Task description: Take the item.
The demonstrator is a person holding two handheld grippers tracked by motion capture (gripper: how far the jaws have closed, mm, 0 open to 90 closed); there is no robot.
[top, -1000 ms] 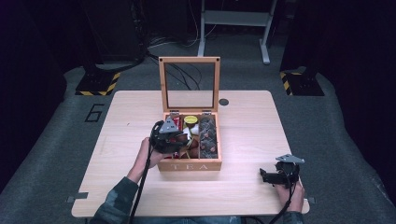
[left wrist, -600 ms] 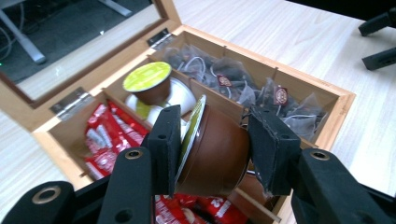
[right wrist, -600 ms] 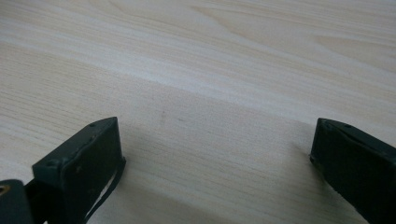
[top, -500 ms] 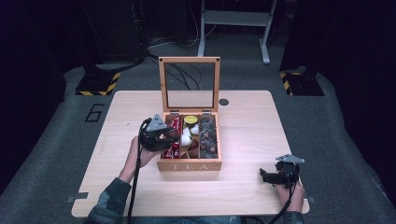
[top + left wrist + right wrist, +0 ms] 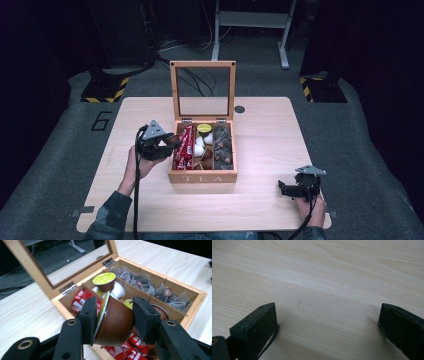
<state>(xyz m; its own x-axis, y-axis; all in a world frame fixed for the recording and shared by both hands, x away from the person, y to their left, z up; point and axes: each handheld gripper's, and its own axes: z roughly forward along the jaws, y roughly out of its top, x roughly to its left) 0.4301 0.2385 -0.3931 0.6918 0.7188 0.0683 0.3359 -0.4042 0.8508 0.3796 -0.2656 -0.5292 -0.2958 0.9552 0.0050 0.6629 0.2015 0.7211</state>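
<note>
Brown capsule [image 5: 113,321] clamped sideways between left gripper [image 5: 115,317] pads; right gripper [image 5: 327,327] wide, empty.

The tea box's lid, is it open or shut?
Open: the glass lid stands upright behind the wooden tea box, its compartments exposed.

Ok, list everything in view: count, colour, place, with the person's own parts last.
wooden tea box with glass lid: one, light wood, table centre, lid upright.
red sachets: several, left compartment.
brown coffee capsule with green foil lid: one, clamped in the left gripper.
other capsules: a few, brown, white, green-topped, middle compartment.
grey tea bags: several, right compartment.
wooden table: one, pale.
left gripper: black, beside the box's left wall.
right gripper: black, open, near table's right front.
</note>
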